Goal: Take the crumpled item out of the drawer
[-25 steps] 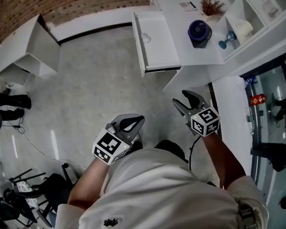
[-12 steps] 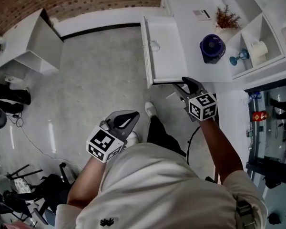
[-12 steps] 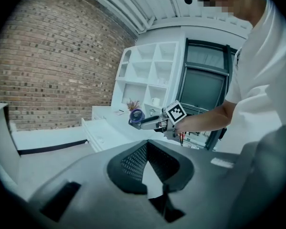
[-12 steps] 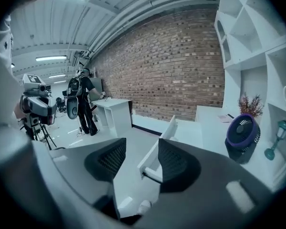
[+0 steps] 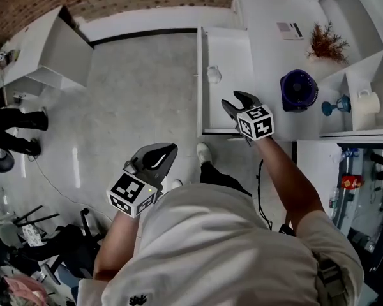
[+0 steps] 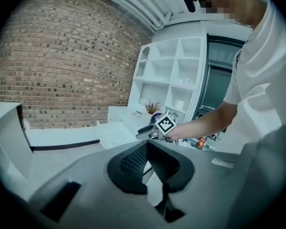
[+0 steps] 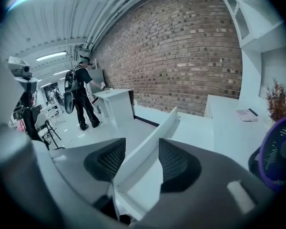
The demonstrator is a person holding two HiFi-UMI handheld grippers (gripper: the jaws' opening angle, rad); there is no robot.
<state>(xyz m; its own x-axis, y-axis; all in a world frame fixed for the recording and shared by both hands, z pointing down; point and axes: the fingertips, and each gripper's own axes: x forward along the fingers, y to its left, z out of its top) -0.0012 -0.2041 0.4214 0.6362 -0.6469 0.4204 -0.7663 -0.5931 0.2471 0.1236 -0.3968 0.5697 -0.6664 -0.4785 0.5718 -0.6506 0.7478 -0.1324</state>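
A small white crumpled item [image 5: 214,74] lies in the open white drawer [image 5: 235,50], near its left wall. My right gripper [image 5: 235,102] hangs over the drawer's near end, a short way from the item, open with nothing between its fingers. In the right gripper view [image 7: 142,142] the drawer's side wall [image 7: 150,144] runs up between the open jaws; the crumpled item does not show there. My left gripper [image 5: 158,155] is over the floor, left of the drawer, shut and empty. Its pads meet in the left gripper view [image 6: 147,147], which shows the right gripper [image 6: 150,132] beyond.
On the cabinet top [image 5: 268,50] stand a purple fan [image 5: 299,89] and a dried plant [image 5: 325,42]. Shelves at the right hold a blue goblet [image 5: 335,107] and a white roll [image 5: 368,101]. A white desk [image 5: 48,50] and a person [image 7: 83,92] are at the left.
Both grippers have come forward toward the drawer. The right one went from beside the cabinet to above the drawer's near end. The left stayed shut over the floor.
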